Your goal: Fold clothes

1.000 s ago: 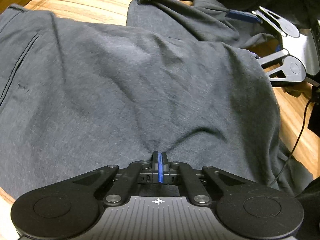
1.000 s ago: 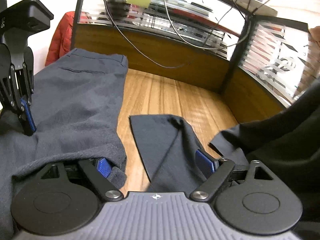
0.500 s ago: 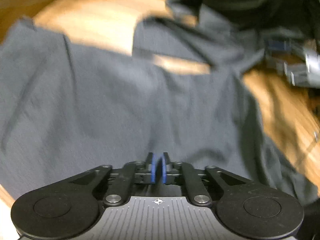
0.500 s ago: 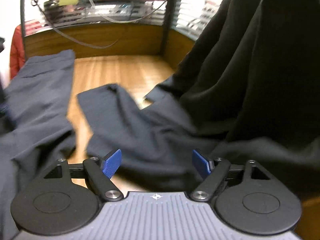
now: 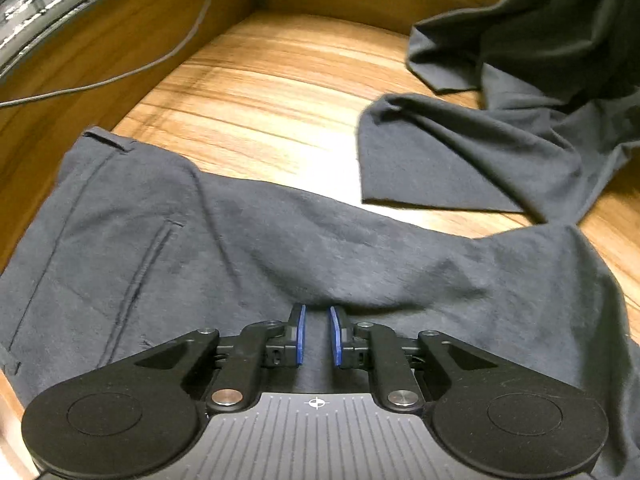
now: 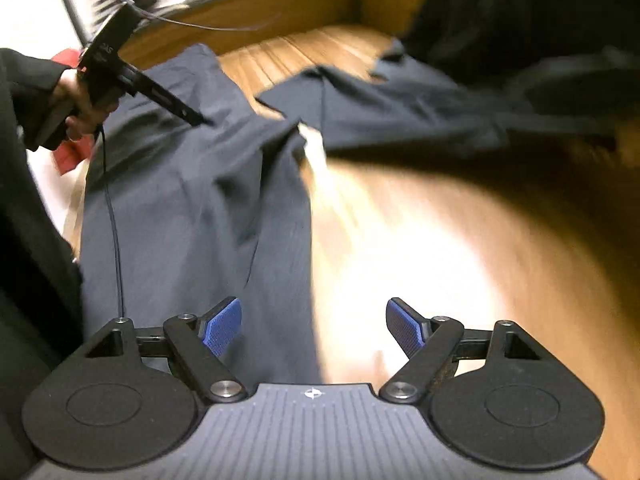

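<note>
2 grippers: left gripper point(image 5: 317, 334) jaws slightly apart over trousers point(image 5: 280, 248), right gripper point(image 6: 314, 326) wide, empty.

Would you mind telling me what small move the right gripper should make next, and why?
Probably shift the right gripper sideways over the near edge of the dark grey trousers and close. Its fingers stand wide apart with nothing held, half over bare wooden tabletop.

We list: grey trousers point(image 5: 248, 248) spread on wooden table point(image 5: 280, 92); our left gripper point(image 5: 317, 334) over them, pads slightly parted; dark garment point(image 5: 500, 136) beyond.
</note>
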Tool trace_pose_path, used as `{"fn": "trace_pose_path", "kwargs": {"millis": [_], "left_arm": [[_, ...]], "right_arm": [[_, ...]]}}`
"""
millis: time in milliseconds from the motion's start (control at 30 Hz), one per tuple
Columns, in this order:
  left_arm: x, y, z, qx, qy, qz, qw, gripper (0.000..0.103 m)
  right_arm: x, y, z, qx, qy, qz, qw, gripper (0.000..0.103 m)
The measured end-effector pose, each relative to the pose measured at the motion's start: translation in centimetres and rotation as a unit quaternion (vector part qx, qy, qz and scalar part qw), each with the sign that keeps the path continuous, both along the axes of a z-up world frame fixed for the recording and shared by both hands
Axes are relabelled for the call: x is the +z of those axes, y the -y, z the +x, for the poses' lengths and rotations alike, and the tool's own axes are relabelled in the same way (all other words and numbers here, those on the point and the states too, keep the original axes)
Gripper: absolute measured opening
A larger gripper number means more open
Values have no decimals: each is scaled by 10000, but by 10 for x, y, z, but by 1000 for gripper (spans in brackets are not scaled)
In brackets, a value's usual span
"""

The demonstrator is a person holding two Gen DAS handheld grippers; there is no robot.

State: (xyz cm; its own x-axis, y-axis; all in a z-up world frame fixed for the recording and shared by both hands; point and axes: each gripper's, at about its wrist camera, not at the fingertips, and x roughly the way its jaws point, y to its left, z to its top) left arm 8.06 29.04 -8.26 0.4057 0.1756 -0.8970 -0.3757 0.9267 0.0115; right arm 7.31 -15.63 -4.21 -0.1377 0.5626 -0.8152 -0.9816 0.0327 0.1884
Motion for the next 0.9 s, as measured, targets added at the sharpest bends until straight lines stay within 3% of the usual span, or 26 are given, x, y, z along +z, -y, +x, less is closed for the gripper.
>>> {"fn": "trace_pose_path", "kwargs": {"millis": [100, 200, 367, 467, 633, 800, 900], "left_arm": [[2, -13, -10, 201, 95, 113, 9997, 17], [3, -21, -9, 292, 120, 189, 9993, 17], [3, -22, -8, 303, 145, 335, 9989, 16], [3, -18, -9, 234, 191, 274, 9992, 18], [16, 9, -20, -50, 379, -256, 9989, 28], [23, 64, -35, -695, 358, -619, 9950, 37], [15, 98, -43, -1024, 191, -749, 9917, 38]], "right_arm": [[3, 42, -16, -755, -23, -188, 9970, 84], [7, 84, -30, -1781, 60, -388, 9832, 84], [17, 153, -48, -3408, 155, -529, 9385, 84], [20, 194, -53, -4109, 279, -642, 9090, 84], [17, 255, -53, -4897, 449, -827, 8668, 84], [12, 313, -46, -5462, 560, -887, 8311, 84], [1, 338, -35, -5643, 476, -881, 8195, 82]]}}
